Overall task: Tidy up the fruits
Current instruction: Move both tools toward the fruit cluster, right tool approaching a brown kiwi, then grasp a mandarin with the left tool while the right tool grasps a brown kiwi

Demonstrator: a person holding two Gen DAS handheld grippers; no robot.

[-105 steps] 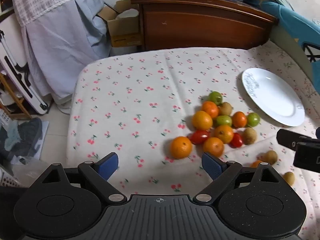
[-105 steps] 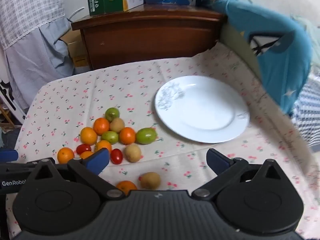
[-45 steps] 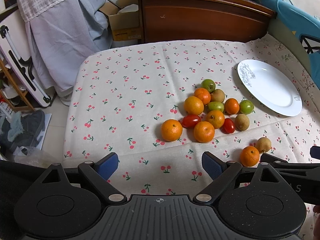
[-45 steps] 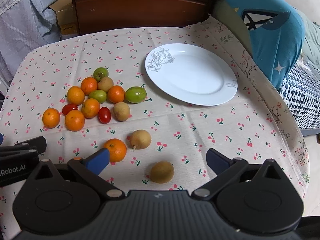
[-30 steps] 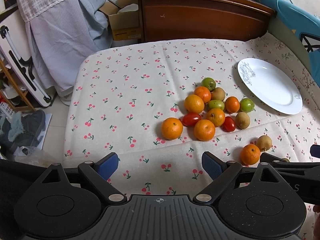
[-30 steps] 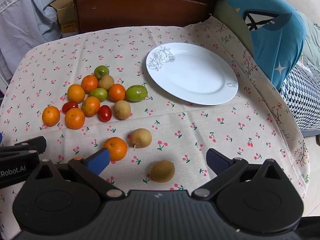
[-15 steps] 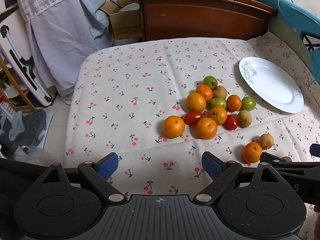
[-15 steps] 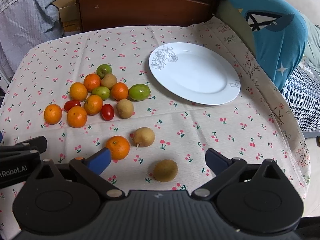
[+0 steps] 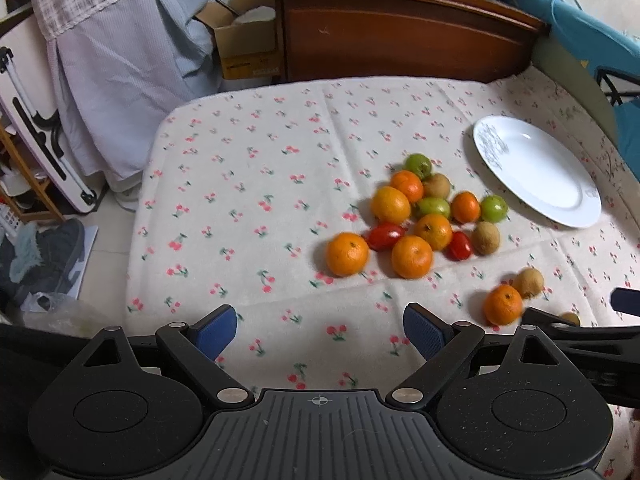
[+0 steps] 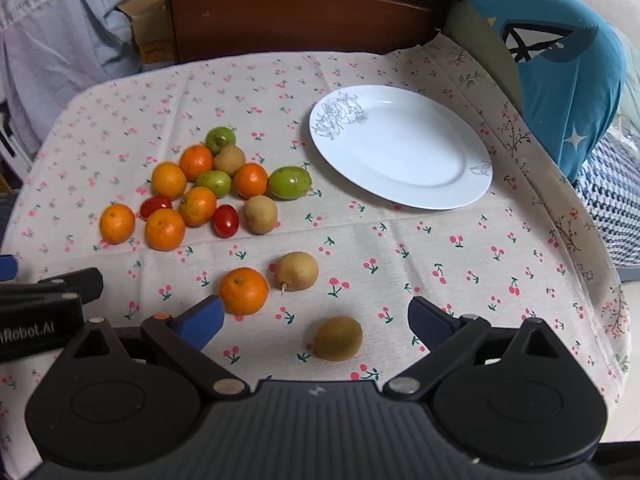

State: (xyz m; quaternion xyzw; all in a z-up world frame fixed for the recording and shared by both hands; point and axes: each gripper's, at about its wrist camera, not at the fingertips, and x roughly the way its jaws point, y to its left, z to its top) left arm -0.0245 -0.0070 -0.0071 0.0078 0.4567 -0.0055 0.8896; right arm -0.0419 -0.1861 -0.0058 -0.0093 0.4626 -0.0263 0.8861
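Observation:
A cluster of oranges, green fruits, red tomatoes and brown fruits (image 10: 208, 192) lies on the cherry-print cloth (image 10: 440, 264), also seen as the cluster (image 9: 424, 216) in the left wrist view. A lone orange (image 10: 243, 290), a brown fruit (image 10: 297, 271) and a second brown fruit (image 10: 338, 338) lie nearer me. An empty white plate (image 10: 400, 148) sits at the back right. My right gripper (image 10: 316, 320) is open, just short of the second brown fruit. My left gripper (image 9: 320, 326) is open over bare cloth, short of the cluster.
A wooden headboard (image 9: 400, 36) stands behind the table. A blue cushion (image 10: 560, 80) rests at the right edge. Cloth-covered furniture (image 9: 120, 60) and a cardboard box (image 9: 244, 48) stand at the left, with floor clutter (image 9: 40, 256) below.
Both grippers have edged forward and lower toward the fruit, so the fruit looks slightly larger. Both stay open, and no fruit has moved.

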